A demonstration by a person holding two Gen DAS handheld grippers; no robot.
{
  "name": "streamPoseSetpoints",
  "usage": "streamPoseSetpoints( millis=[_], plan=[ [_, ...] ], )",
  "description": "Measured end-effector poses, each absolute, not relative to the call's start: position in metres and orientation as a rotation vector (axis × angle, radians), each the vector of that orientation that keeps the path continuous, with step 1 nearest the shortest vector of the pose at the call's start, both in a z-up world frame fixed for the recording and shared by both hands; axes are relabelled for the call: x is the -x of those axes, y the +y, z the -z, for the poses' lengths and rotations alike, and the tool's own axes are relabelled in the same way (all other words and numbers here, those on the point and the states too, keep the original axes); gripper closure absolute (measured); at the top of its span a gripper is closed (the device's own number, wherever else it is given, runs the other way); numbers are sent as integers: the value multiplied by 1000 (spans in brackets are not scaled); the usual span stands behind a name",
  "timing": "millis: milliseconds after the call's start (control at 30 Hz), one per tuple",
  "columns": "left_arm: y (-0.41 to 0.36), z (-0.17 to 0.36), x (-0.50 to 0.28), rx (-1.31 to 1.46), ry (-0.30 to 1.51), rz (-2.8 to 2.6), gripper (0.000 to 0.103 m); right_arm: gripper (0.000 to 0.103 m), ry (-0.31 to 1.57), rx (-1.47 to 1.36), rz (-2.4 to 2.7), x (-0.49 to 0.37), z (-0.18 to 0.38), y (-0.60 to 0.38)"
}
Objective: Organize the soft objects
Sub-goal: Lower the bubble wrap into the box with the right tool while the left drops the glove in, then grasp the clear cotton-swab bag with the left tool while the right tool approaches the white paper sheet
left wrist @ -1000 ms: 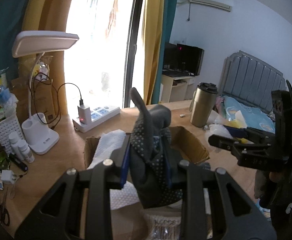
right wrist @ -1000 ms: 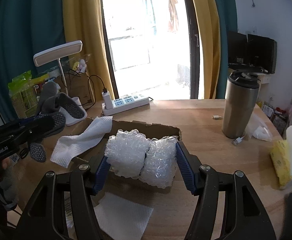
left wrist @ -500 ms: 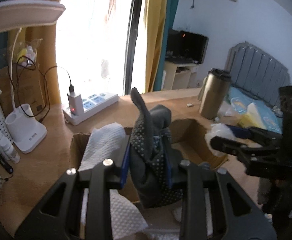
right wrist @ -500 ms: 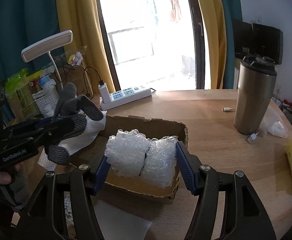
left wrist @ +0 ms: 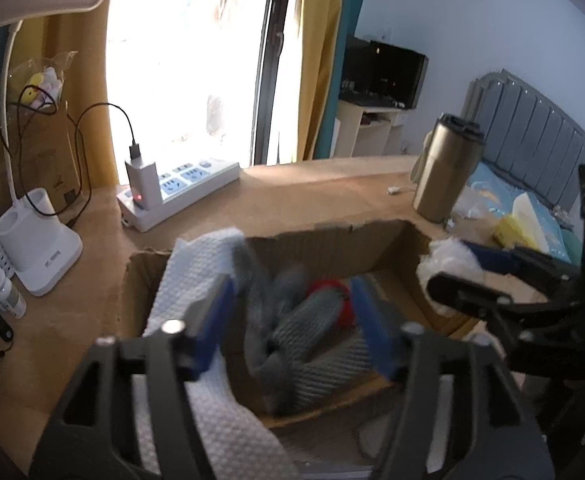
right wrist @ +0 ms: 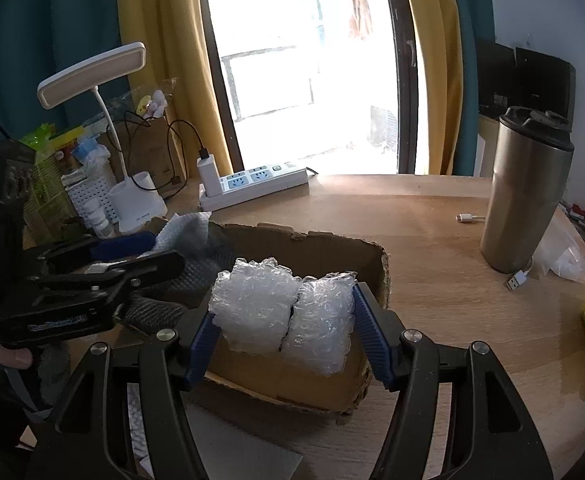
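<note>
L gripper [left wrist: 292, 320] over cardboard box [left wrist: 332, 236], jaws released; R gripper [right wrist: 284, 324] jaws clenched on bubble wrap [right wrist: 282, 312].
Grey glove [left wrist: 304, 336] lies loose in box w/ sth red at its 1 o'clock, blurred. White paper towel [left wrist: 196, 272] draped over box wall at 9 o'clock. Bubble wrap held above box's near-right edge. Steel tumbler [right wrist: 524, 192] on surface at box's 2 o'clock, power strip [right wrist: 252, 184] at 12.

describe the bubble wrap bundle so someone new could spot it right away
On the wooden desk stands a torn cardboard box. Just above its near edge, the right gripper clamps the bubble wrap bundle: clear, crinkly, folded double, unlike the grey gloves inside.
</note>
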State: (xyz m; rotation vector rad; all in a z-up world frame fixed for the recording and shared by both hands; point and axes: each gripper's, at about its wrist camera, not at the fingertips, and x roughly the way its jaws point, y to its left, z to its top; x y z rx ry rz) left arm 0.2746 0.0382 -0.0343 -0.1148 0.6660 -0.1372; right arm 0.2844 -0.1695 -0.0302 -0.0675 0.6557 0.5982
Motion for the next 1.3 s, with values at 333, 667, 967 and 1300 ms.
streamPoseSetpoints(
  millis=[333, 667, 967, 1300],
  plan=[
    [44, 20, -258, 116, 626, 132, 34, 24, 645, 62, -563, -280, 25, -170],
    [50, 2, -228, 120, 574, 136, 34, 22, 615, 72, -548, -258, 12, -173],
    [56, -6, -196, 126, 544, 135, 34, 22, 600, 80, -539, -231, 5, -173],
    [59, -4, -171, 132, 540, 129, 33, 22, 601, 91, -535, -207, 5, -172]
  ],
)
